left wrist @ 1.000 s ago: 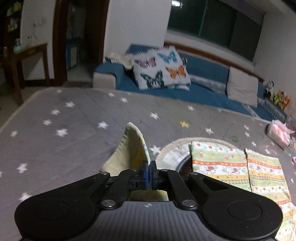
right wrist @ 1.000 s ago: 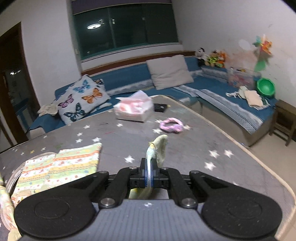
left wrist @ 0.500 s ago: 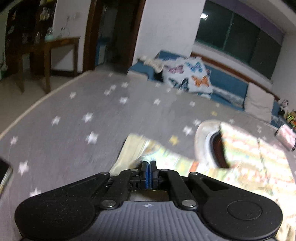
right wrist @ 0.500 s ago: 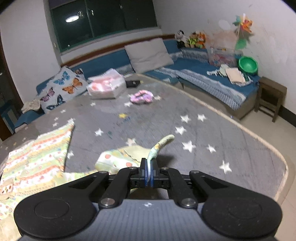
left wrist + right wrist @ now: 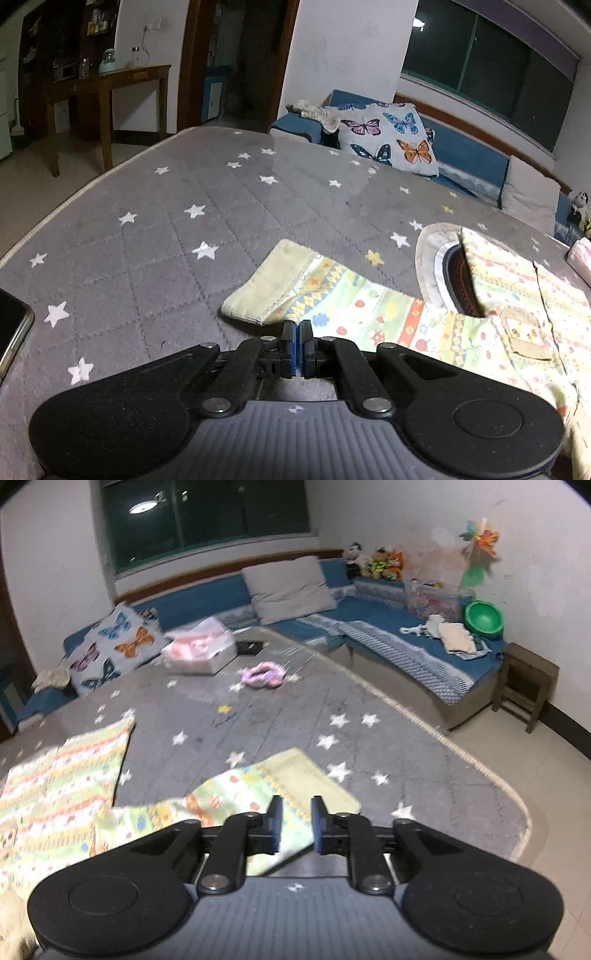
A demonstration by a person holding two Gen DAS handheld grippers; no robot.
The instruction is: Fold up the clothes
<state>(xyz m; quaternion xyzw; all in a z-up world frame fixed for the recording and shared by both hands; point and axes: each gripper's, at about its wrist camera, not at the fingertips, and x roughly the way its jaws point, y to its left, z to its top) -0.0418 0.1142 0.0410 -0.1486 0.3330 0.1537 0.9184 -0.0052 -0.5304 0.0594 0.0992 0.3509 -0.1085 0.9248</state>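
Note:
A small patterned garment with yellow cuffs lies spread on the grey star-print mat. Its left sleeve (image 5: 295, 291) lies flat just ahead of my left gripper (image 5: 297, 328), whose jaws are shut with nothing visibly held. Its right sleeve (image 5: 291, 782) lies flat under and ahead of my right gripper (image 5: 296, 808), whose jaws stand open and empty. The garment's body (image 5: 517, 295) stretches to the right in the left wrist view and shows at the left of the right wrist view (image 5: 62, 771).
The mat's corded edge (image 5: 461, 753) runs near on the right, floor beyond. A phone (image 5: 11, 332) lies at the left. A tissue box (image 5: 201, 650) and pink hair tie (image 5: 264, 674) sit far on the mat. A blue sofa (image 5: 388, 635) wraps behind.
Both grippers carried the sleeves outward and down, and the sleeves now lie flat on the mat. The right gripper opened and let go of its sleeve. The left cuff is out of the left jaws.

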